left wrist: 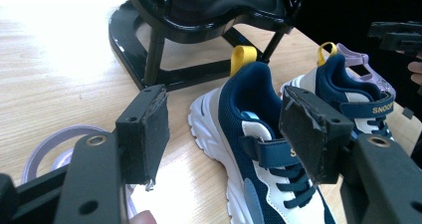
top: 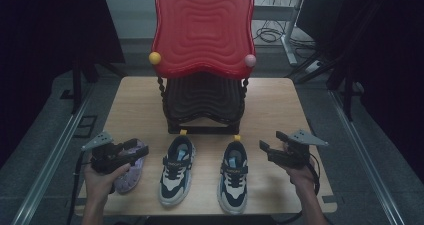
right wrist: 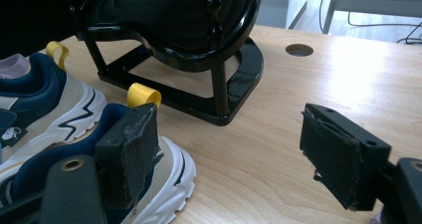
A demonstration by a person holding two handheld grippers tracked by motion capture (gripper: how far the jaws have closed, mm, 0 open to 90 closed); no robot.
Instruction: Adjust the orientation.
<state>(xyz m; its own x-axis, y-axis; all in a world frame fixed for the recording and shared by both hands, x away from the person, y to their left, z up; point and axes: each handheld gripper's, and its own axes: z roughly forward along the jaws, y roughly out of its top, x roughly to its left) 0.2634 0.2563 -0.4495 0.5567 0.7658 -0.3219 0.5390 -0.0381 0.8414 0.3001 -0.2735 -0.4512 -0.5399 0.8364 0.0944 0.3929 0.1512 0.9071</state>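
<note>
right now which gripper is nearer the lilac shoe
Left. The left gripper hovers right over the lilac shoe at the table's left end; the right gripper is past both navy sneakers, at the far right.

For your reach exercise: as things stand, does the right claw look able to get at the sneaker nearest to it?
Probably yes. The right claw is open beside the right sneaker, with bare table between them and nothing in the way.
</note>
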